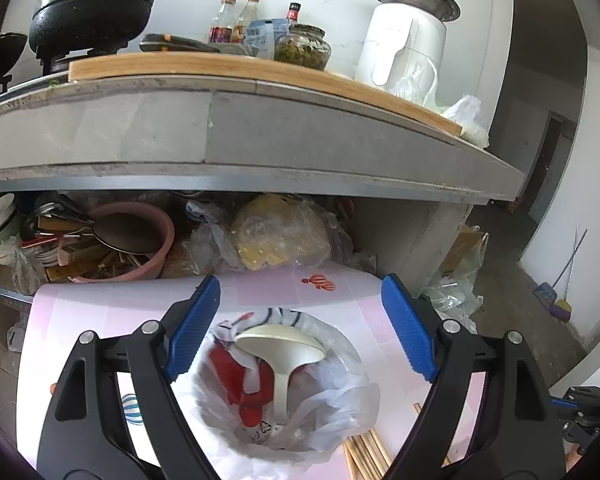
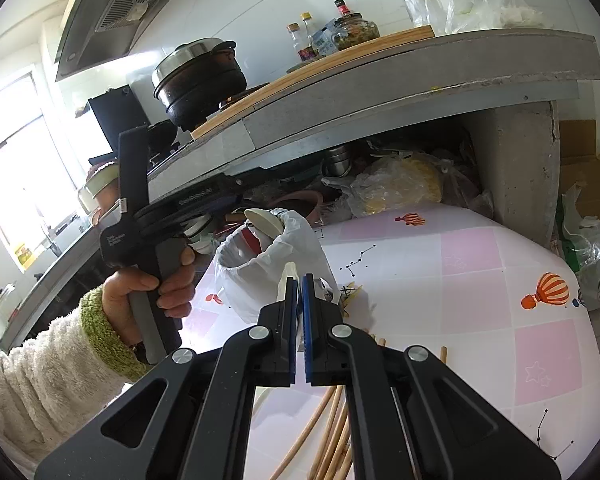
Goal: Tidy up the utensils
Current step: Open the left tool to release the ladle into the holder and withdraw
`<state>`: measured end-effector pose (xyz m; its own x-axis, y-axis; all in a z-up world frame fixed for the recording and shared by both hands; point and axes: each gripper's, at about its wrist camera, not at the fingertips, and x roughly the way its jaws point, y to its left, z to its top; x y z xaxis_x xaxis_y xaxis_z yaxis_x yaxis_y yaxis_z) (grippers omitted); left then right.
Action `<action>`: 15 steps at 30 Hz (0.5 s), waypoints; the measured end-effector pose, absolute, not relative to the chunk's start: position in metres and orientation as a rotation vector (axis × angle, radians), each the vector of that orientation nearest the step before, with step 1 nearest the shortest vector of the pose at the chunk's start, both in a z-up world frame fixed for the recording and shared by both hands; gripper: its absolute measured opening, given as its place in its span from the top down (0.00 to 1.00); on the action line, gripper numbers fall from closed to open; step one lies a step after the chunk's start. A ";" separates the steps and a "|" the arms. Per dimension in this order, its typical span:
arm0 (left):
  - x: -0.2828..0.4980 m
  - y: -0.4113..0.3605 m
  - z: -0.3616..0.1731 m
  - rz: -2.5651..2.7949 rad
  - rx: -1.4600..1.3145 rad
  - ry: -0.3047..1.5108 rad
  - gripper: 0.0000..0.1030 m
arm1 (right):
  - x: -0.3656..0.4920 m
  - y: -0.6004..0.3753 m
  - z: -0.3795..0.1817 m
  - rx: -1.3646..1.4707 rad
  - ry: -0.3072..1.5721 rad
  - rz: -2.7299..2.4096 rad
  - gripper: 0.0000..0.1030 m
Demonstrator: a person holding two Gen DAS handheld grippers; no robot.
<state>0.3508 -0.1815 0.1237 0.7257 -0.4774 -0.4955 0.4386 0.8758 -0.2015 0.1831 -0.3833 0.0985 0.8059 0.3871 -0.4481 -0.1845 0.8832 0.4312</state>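
Observation:
A cup lined with a white plastic bag (image 1: 332, 392) stands on the pink patterned table (image 1: 332, 304). A cream ladle (image 1: 280, 346) leans in it, bowl up. My left gripper (image 1: 300, 328) is open, its blue pads straddling the cup from above. Wooden chopsticks (image 1: 366, 456) lie on the table beside the cup. In the right wrist view the cup (image 2: 260, 272) with the ladle (image 2: 262, 220) is ahead. My right gripper (image 2: 300, 284) is shut, with a thin cream piece (image 2: 285, 280) at its tips against the bag; whether it grips it is unclear. Chopsticks (image 2: 324, 432) lie under it.
A grey stone counter (image 1: 260, 128) overhangs the table, carrying a cutting board, pot, bottles, jar and white appliance (image 1: 404, 48). Under it sit a pink basin (image 1: 140, 240) of utensils, bowls and plastic bags (image 1: 280, 232). The person's hand (image 2: 148, 292) holds the left gripper.

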 end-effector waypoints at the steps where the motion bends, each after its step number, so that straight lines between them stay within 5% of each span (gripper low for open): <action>1: 0.351 -0.179 0.125 -0.502 -0.073 0.562 0.23 | 0.183 -0.383 0.099 0.382 0.555 0.313 0.97; 15: 0.303 -0.105 0.137 -0.394 -0.069 0.549 0.23 | 0.182 -0.379 0.117 0.342 0.529 0.307 0.97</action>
<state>0.3027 -0.1054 0.1365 0.7804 -0.3822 -0.4948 0.3458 0.9232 -0.1678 0.1819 -0.3790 0.1167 0.8207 0.3691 -0.4361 -0.1958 0.8988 0.3923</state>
